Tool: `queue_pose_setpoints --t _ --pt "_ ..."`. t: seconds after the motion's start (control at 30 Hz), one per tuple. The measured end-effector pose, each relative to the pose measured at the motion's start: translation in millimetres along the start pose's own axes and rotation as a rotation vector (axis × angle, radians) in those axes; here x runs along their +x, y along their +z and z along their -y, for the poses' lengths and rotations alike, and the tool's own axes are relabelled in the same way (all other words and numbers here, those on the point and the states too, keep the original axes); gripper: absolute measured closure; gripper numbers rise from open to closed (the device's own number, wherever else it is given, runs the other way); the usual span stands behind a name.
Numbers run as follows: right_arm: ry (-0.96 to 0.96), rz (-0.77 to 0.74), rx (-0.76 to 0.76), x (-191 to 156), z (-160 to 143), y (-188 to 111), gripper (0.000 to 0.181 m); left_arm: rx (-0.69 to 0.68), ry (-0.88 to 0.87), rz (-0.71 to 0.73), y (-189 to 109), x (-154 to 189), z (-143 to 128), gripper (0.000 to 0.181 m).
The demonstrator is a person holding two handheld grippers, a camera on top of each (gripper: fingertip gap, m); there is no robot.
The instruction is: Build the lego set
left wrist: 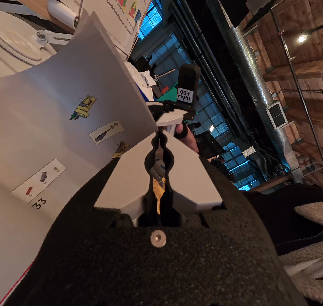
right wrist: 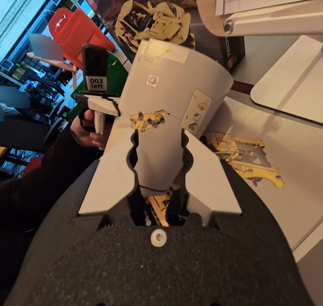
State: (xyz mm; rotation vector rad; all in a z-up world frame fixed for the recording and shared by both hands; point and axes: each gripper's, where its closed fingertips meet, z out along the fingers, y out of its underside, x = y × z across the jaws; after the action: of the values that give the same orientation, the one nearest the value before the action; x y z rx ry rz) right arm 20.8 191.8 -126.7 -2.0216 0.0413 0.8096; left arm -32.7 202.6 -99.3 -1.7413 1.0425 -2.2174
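Lego instruction booklet pages [right wrist: 167, 94] stand lifted off the table, one grey page curling upward with printed build steps of yellow parts on it. The left hand-held gripper [right wrist: 116, 108] has its white fingers closed on the edge of that page, as the right wrist view shows from the side; in the left wrist view the same gripper [left wrist: 159, 135] has its tips pressed together at the page's [left wrist: 78, 115] edge. The right hand-held gripper [right wrist: 160, 136] stands open, its two fingers spread on either side of the curled page without clearly touching it. Below that page, another open page [right wrist: 244, 159] with a large yellow vehicle drawing lies flat on the white table [right wrist: 288, 91]. Between the right gripper's fingers, lower down, yellow and black lego pieces [right wrist: 160, 205] show. Behind the booklet sits the lego box [right wrist: 152, 23], picturing a tan car. A red carrier [right wrist: 76, 30] stands farther off to the left.
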Motion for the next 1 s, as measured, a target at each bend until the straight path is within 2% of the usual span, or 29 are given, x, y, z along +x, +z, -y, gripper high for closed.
queue_pose_setpoints --t 0.1,0.2,0.33,0.57,0.73,0.8,0.83,0.9,0.97,1.0 --pt "-0.053 0.091 0.064 -22 12 -3 0.112 0.000 -0.019 -0.001 1 -3 -1 0.181" --pt "-0.066 0.134 0.026 -38 3 17 0.083 -0.001 -0.030 -0.042 3 2 -3 0.181" --pt "-0.036 0.144 -0.027 -32 -10 31 0.102 0.000 -0.045 -0.116 5 14 -4 0.181" --pt "0.013 0.148 -0.014 -19 -10 23 0.133 0.007 -0.034 -0.114 2 14 -2 0.181" --pt "-0.022 -0.062 -0.041 22 -12 6 0.135 0.003 -0.039 -0.046 -5 3 1 0.181" --pt "-0.084 -0.175 -0.043 35 -8 -6 0.128 -0.009 -0.023 0.019 -11 -7 1 0.181" --pt "-0.137 -0.172 -0.032 29 -4 -9 0.125 -0.005 -0.021 0.041 -14 -10 2 0.181" --pt "-0.223 -0.097 0.003 4 3 0 0.098 0.001 -0.027 0.040 -13 -11 2 0.181" --pt "-0.170 -0.019 0.001 -8 -5 18 0.064 0.001 -0.045 -0.021 -5 -4 -1 0.181" --pt "-0.117 0.042 -0.024 -12 -14 27 0.062 0.001 -0.053 -0.043 -1 -1 -3 0.181"
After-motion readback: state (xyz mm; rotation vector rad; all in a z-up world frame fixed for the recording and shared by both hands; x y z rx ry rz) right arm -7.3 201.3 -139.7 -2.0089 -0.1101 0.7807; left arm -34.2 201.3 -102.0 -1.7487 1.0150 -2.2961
